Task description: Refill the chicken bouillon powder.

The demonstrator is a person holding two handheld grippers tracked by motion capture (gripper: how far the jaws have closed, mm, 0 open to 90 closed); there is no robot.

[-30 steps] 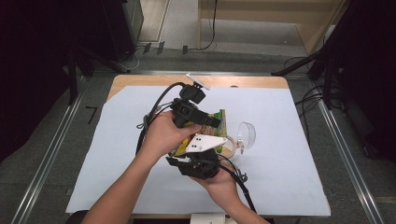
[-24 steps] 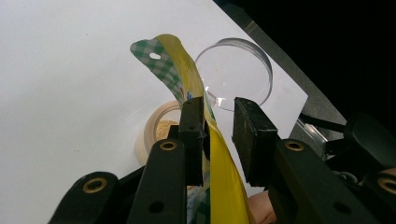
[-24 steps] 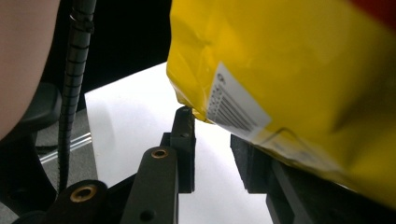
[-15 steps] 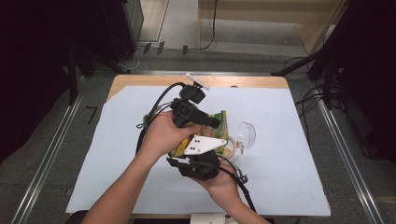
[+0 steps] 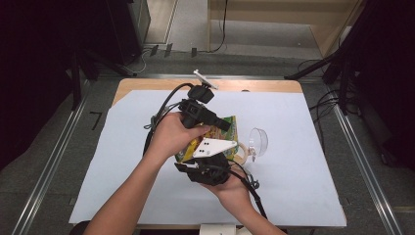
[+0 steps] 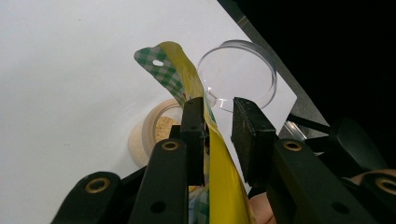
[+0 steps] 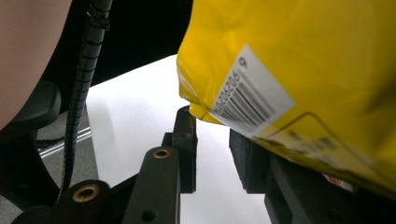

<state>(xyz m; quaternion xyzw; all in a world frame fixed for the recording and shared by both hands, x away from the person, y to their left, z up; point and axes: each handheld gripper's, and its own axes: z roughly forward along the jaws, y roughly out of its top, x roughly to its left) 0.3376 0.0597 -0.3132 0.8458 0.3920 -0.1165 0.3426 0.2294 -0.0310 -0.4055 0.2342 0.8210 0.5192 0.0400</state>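
A yellow snack bag [image 5: 229, 126] with a green-checked top hangs between my two grippers at mid table. In the left gripper view its top flap [image 6: 182, 74] rises between the jaws of my left gripper [image 6: 218, 126]. It lies against one pad, and a gap shows at the other. Below it are a tan open jar [image 6: 154, 133] and its clear lid [image 6: 238, 74]. My right gripper [image 7: 212, 135] has the barcode corner of the bag [image 7: 303, 56] wedged at its jaw tips. In the high view the left gripper [image 5: 222, 125] comes from above the bag and the right gripper [image 5: 203, 152] from below.
A white sheet [image 5: 303, 186] covers the wooden table. The jar [image 5: 240, 152] and lid [image 5: 258, 142] sit just right of the grippers. A black cable [image 7: 86, 70] and the other hand [image 7: 28, 46] are close in the right gripper view. Dark floor and stands surround the table.
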